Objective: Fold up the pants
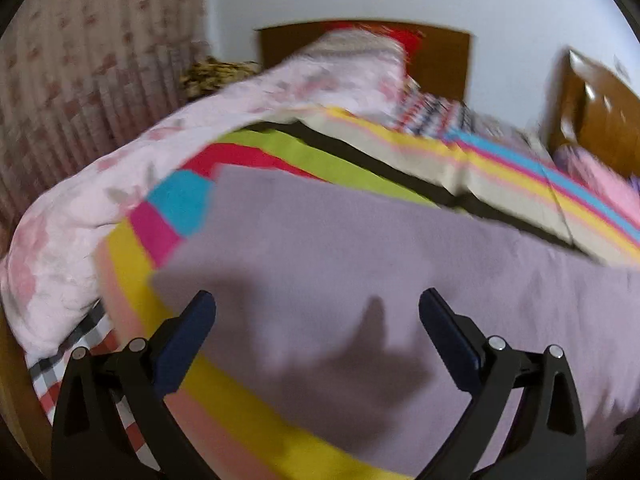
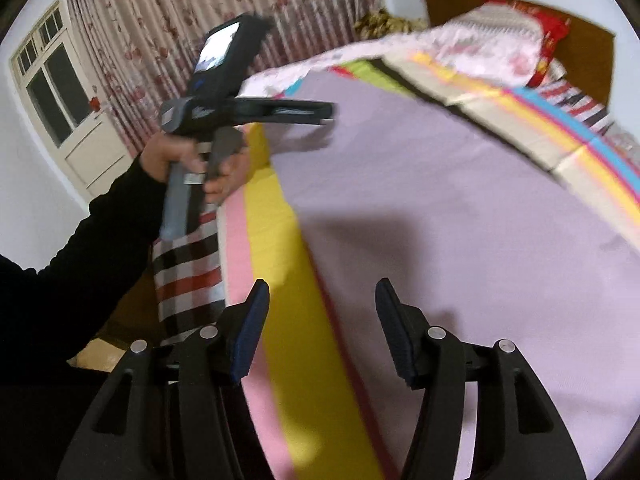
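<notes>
A flat lilac cloth [image 1: 360, 240] covers the middle of the bed; no legs or waistband can be made out, so I cannot tell if it is the pants. My left gripper [image 1: 318, 312] hovers open over its near left part, with nothing between the fingers and its shadow on the fabric. In the right wrist view, the same lilac cloth [image 2: 440, 200] stretches away, and a hand [image 2: 176, 156] in a black sleeve holds the left gripper [image 2: 326, 114] above its far left corner. My right gripper [image 2: 322, 296] stands open above the cloth's near left edge, holding nothing.
The bed wears a bright striped sheet [image 2: 272, 220], with a checked cloth [image 2: 188, 272] hanging over its left side. A pink floral duvet [image 1: 80, 220] is bunched along the far left. Behind stand a wooden headboard [image 1: 440, 56], a curtain [image 2: 240, 0] and a door [image 2: 60, 100].
</notes>
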A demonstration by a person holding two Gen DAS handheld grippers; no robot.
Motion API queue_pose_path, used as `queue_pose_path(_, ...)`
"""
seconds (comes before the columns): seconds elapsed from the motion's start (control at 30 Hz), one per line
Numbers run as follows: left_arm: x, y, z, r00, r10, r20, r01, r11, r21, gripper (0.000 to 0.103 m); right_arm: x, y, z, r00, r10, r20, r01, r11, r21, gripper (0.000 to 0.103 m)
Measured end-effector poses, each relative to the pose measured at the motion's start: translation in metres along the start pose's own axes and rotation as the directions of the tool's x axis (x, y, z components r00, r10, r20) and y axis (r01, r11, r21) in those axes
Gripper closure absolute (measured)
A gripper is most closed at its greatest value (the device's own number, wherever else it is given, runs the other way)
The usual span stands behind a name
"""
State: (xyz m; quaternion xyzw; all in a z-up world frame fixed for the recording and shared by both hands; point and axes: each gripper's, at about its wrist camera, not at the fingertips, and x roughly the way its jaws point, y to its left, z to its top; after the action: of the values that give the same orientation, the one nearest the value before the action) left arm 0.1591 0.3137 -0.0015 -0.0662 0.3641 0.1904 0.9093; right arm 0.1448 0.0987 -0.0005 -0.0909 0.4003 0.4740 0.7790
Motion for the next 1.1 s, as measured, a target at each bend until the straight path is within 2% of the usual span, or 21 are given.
queue_pose_path(0.03, 0.001, 0.013, 0.003, 1.000, -0.014, -0.004, 0.014, 0.999, -0.050, 0.002, -0.008, -0.004, -0.002, 0.999, -0.015, 0.029, 0.015, 1.000, 0.011, 0.048)
queue_pose_path(0.1, 0.008, 0.037, 0.009, 0.995, -0.095, -0.014, 0.091, 0.984, -0.151, 0.002, -0.020, -0.020, -0.006, 0.996, -0.058, 0.062, 0.054, 0.997, 0.064, 0.047)
queue_pose_path(0.17, 0.013, 0.040, 0.014, 0.992, -0.126, -0.026, 0.121, 0.979, -0.161, 0.002, -0.025, -0.039, -0.015, 0.995, -0.095, 0.032, 0.089, 0.985, 0.146, 0.047)
queue_pose_path(0.27, 0.020, 0.010, 0.019, 0.986, -0.156, -0.061, 0.153, 0.987, -0.051, 0.002, -0.031, -0.052, -0.031, 0.991, -0.134, -0.004, 0.132, 0.968, 0.215, 0.047)
queue_pose_path(0.37, 0.033, -0.028, 0.011, 0.984, -0.141, -0.105, 0.149, 0.986, 0.075, 0.002, -0.043, -0.051, -0.048, 0.982, -0.188, -0.017, 0.186, 0.951, 0.248, 0.047)
queue_pose_path(0.4, 0.041, -0.039, 0.007, 0.985, -0.114, -0.131, 0.129, 0.986, 0.109, 0.002, -0.048, -0.050, -0.052, 0.976, -0.217, -0.019, 0.214, 0.941, 0.263, 0.046)
queue_pose_path(0.43, 0.048, -0.045, 0.004, 0.984, -0.080, -0.159, 0.101, 0.986, 0.134, 0.001, -0.057, -0.051, -0.059, 0.963, -0.268, -0.025, 0.263, 0.918, 0.297, 0.041)
queue_pose_path(0.47, 0.048, -0.045, 0.007, 0.984, -0.078, -0.158, 0.099, 0.987, 0.130, 0.001, -0.062, -0.052, -0.063, 0.955, -0.295, -0.028, 0.288, 0.902, 0.321, 0.038)
queue_pose_path(0.57, 0.059, -0.038, 0.010, 0.973, -0.107, -0.203, 0.124, 0.990, 0.071, 0.001, -0.089, -0.061, -0.091, 0.915, -0.401, -0.040, 0.379, 0.823, 0.423, 0.035)
queue_pose_path(0.63, 0.062, -0.034, 0.009, 0.969, -0.125, -0.212, 0.139, 0.989, 0.052, 0.001, -0.097, -0.071, -0.116, 0.898, -0.425, -0.110, 0.424, 0.775, 0.469, 0.034)
queue_pose_path(0.67, 0.062, -0.034, 0.009, 0.970, -0.122, -0.212, 0.136, 0.989, 0.054, 0.001, -0.099, -0.072, -0.126, 0.895, -0.430, -0.121, 0.433, 0.771, 0.466, 0.035)
queue_pose_path(0.7, 0.062, -0.033, 0.009, 0.970, -0.121, -0.212, 0.136, 0.989, 0.054, 0.001, -0.104, -0.067, -0.133, 0.897, -0.433, -0.088, 0.424, 0.788, 0.447, 0.035)
queue_pose_path(0.8, 0.061, -0.036, 0.008, 0.968, -0.126, -0.216, 0.139, 0.989, 0.048, 0.001, -0.116, -0.057, -0.146, 0.914, -0.395, -0.089, 0.393, 0.810, 0.435, 0.035)
queue_pose_path(0.83, 0.061, -0.035, 0.008, 0.967, -0.130, -0.218, 0.142, 0.989, 0.043, 0.001, -0.124, -0.057, -0.150, 0.916, -0.393, -0.081, 0.387, 0.809, 0.443, 0.037)
queue_pose_path(0.9, 0.063, -0.036, 0.007, 0.968, -0.127, -0.218, 0.140, 0.989, 0.044, 0.001, -0.147, -0.063, -0.158, 0.913, -0.407, -0.012, 0.359, 0.791, 0.495, 0.039)
queue_pose_path(0.93, 0.062, -0.037, 0.007, 0.968, -0.123, -0.217, 0.136, 0.990, 0.047, 0.001, -0.160, -0.067, -0.162, 0.893, -0.450, 0.020, 0.373, 0.764, 0.527, 0.035)
queue_pose_path(0.97, 0.062, -0.037, 0.007, 0.969, -0.121, -0.217, 0.134, 0.990, 0.046, 0.001, -0.174, -0.074, -0.169, 0.847, -0.532, 0.011, 0.434, 0.702, 0.565, 0.034)
queue_pose_path(1.0, 0.064, -0.037, 0.007, 0.968, -0.122, -0.217, 0.135, 0.990, 0.045, 0.001, -0.183, -0.081, -0.174, 0.822, -0.570, -0.010, 0.466, 0.663, 0.586, 0.034)
queue_pose_path(1.03, 0.064, -0.037, 0.006, 0.969, -0.119, -0.217, 0.132, 0.990, 0.042, 0.001, -0.189, -0.088, -0.182, 0.814, -0.581, -0.029, 0.479, 0.641, 0.600, 0.034)
queue_pose_path(1.1, 0.064, -0.037, 0.006, 0.969, -0.113, -0.218, 0.124, 0.991, 0.040, 0.001, -0.187, -0.101, -0.205, 0.818, -0.559, -0.135, 0.519, 0.617, 0.591, 0.034)
